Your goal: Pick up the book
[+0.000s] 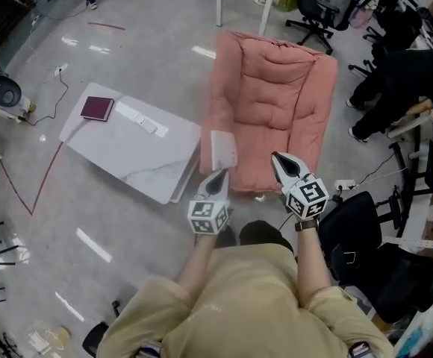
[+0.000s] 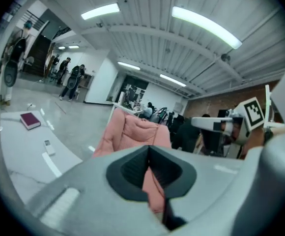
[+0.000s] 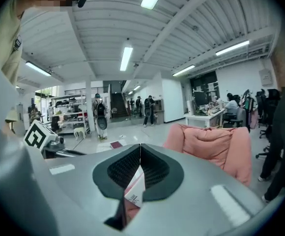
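I see a dark maroon rectangular book (image 1: 97,108), a white grey-veined marble-look tabletop (image 1: 138,162), a salmon-pink quilted fabric armchair (image 1: 272,103), and black-and-white square markers on my grey left gripper (image 1: 219,174) and grey right gripper (image 1: 278,159).

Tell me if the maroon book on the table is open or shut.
Shut. The book lies flat near a corner of the white table, with only its maroon cover showing and no pages spread.

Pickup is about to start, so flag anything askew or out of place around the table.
Nothing looks spilled or broken. The maroon book lies right at the far corner of the white table, close to its edge. A white flat item sits loose at the left edge of the pink chair.
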Tool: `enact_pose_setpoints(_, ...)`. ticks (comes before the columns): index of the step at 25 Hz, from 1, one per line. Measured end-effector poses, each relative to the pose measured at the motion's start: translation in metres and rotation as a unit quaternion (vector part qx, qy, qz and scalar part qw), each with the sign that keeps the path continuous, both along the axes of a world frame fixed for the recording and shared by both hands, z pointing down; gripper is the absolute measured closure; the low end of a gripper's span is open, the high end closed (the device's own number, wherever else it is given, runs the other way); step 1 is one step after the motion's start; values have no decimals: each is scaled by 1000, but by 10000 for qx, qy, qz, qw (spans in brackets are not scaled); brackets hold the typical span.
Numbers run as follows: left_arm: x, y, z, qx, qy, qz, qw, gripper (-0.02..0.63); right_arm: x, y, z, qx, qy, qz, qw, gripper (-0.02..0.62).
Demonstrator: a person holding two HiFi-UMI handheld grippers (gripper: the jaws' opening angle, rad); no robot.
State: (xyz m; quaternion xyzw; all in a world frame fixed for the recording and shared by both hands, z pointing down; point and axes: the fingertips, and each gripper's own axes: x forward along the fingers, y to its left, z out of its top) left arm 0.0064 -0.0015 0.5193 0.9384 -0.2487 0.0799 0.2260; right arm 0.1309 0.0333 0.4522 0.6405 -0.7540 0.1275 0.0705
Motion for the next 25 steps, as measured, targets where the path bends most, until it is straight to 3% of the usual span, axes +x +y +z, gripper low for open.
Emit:
enact_pose_setpoints(7, -17, -32, 67, -960, -151, -319, 9948, 603, -9, -70, 63, -869, 47, -1190, 9891, 529)
enact_pose_setpoints(13, -12, -47, 122, -1610, -276, -874, 9827, 573, -12, -126, 128, -1653, 186, -2293, 9590, 478)
enact_pose_setpoints(16, -1, -53, 153, -1957, -300, -1329, 9711, 548, -10, -150, 159, -1985, 326, -2920, 9350, 474)
enact_pose_setpoints(19, 3, -60, 189, -2387, -296, -1812, 9536, 513, -12, -173, 193, -2304, 552, -3583, 9030, 461)
enact_pose_setpoints(23, 9, -73, 230, -2668, -208, -2266, 9365, 459, -13, -206, 230, -2368, 1084, -4347, 8621, 380)
enact_pose_setpoints(25, 11, -74, 252, -2833, -169, -2476, 9264, 410, -20, -220, 249, -2395, 1371, -4827, 8312, 322)
